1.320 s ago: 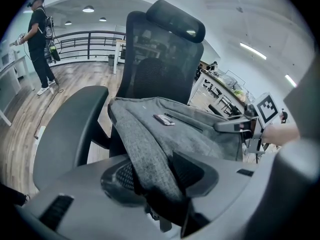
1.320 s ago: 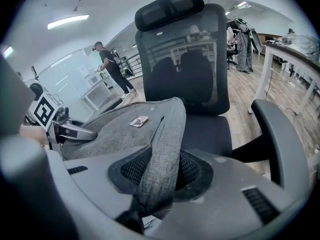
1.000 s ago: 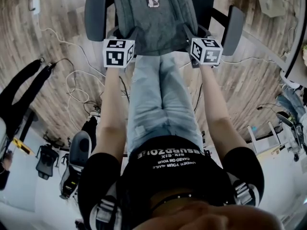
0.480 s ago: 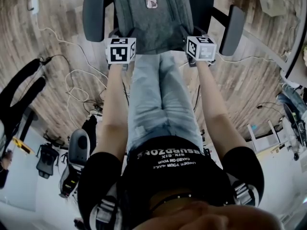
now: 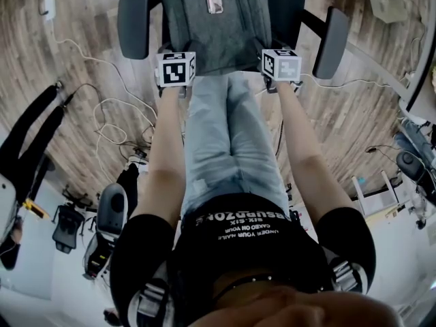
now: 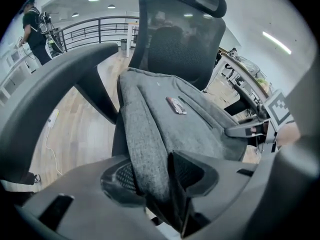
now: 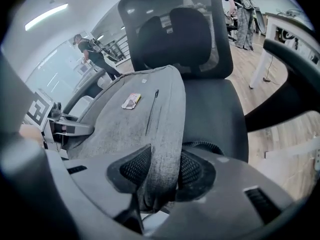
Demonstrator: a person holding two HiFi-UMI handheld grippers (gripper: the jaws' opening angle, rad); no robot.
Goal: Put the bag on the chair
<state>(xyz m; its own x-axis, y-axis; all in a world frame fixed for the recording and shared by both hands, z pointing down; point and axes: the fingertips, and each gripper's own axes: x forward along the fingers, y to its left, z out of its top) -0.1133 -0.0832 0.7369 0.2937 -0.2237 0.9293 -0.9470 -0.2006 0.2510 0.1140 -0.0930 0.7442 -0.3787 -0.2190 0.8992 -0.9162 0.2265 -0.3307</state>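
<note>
the bag (image 5: 216, 29) is already over the chair (image 5: 133, 19): the grey fabric body lies along the seat (image 7: 215, 114), between the two armrests, with its far end leaning up toward the mesh backrest (image 7: 175, 39). it sits toward the left half of the seat, and bare black cushion shows to its right. by the look of it most of the placing is done. what seems left is to settle the near end, let go on both sides and draw the hands back.

neither side has let go yet. the left gripper (image 6: 152, 176) has its fingers closed on a fold of the bag's near left edge, the cloth pinched between the textured pads. the right gripper (image 7: 159, 176) likewise has its fingers clamped on a bunched fold at the near right edge. whether the near end rests fully on the seat or hangs from the two grips cannot be told.

as a container, the bag shows only its outside: a small label patch (image 7: 131, 100) and a long zip line (image 7: 152, 111) that looks shut. nothing of its contents can be seen. the chair carries the bag and nothing else.
</note>
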